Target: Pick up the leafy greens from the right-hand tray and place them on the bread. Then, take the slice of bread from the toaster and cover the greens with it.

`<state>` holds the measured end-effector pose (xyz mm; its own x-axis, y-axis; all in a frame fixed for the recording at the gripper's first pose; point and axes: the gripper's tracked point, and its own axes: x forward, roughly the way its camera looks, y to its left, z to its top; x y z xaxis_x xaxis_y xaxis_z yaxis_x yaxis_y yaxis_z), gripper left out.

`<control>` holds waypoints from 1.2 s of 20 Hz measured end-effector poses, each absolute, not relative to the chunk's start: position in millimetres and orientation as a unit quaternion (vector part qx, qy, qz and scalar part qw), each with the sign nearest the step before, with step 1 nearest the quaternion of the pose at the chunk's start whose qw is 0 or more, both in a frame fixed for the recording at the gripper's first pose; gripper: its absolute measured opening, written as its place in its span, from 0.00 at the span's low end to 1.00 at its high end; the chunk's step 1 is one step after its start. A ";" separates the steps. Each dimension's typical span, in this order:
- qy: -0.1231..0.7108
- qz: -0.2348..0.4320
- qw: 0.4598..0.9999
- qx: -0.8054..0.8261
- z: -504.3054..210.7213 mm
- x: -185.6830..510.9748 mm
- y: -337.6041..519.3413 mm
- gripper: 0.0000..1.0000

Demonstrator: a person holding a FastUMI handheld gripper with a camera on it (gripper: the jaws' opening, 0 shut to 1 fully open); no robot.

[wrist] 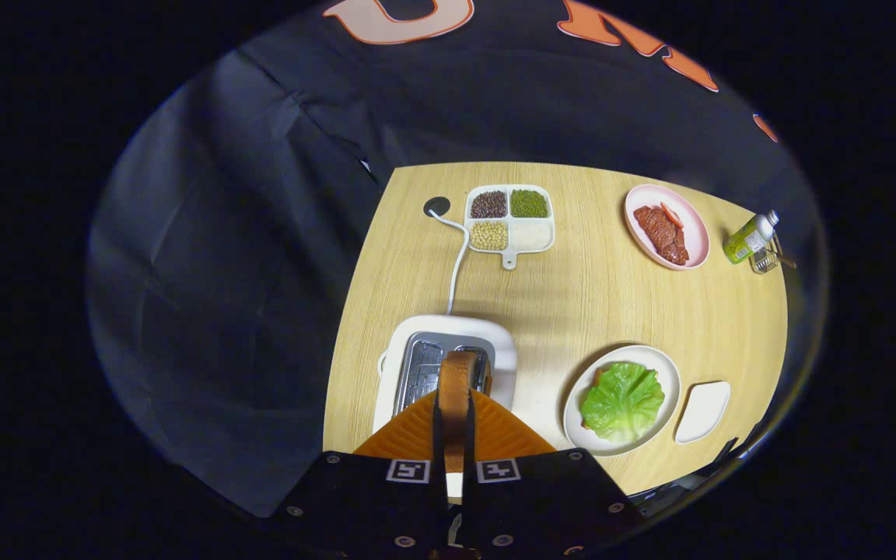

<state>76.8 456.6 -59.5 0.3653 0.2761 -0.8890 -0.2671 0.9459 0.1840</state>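
My gripper [456, 412] is shut on a slice of bread [456, 389], held edge-on between the two fingers, above the white toaster [417, 342]. The slice stands upright, lifted over the toaster's right slot. To the right of the fingers, a round white plate [666, 373] holds the leafy greens [623, 400], which lie on another slice of bread whose brown edge just peeks out beneath them. A small white tray [703, 411] lies just right of that plate with nothing on it.
The toaster's white cord [457, 257] runs back to a hole in the wooden table [596, 303]. Beyond it stand a four-part dish of beans and grains [509, 218], a pink plate with meat [670, 229], and a green bottle [750, 237] at the far right edge.
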 end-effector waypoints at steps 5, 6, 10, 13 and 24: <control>0.498 0.180 0.848 0.037 -8.1 73.6 423.8 0.07; 0.490 0.180 0.852 0.039 -1.8 73.1 413.0 0.07; 0.476 0.168 0.862 0.050 2.9 72.0 362.8 0.07; 0.479 0.162 0.860 0.071 -10.4 69.6 328.3 0.07; 0.526 0.182 0.819 0.139 -112.7 72.8 254.6 0.08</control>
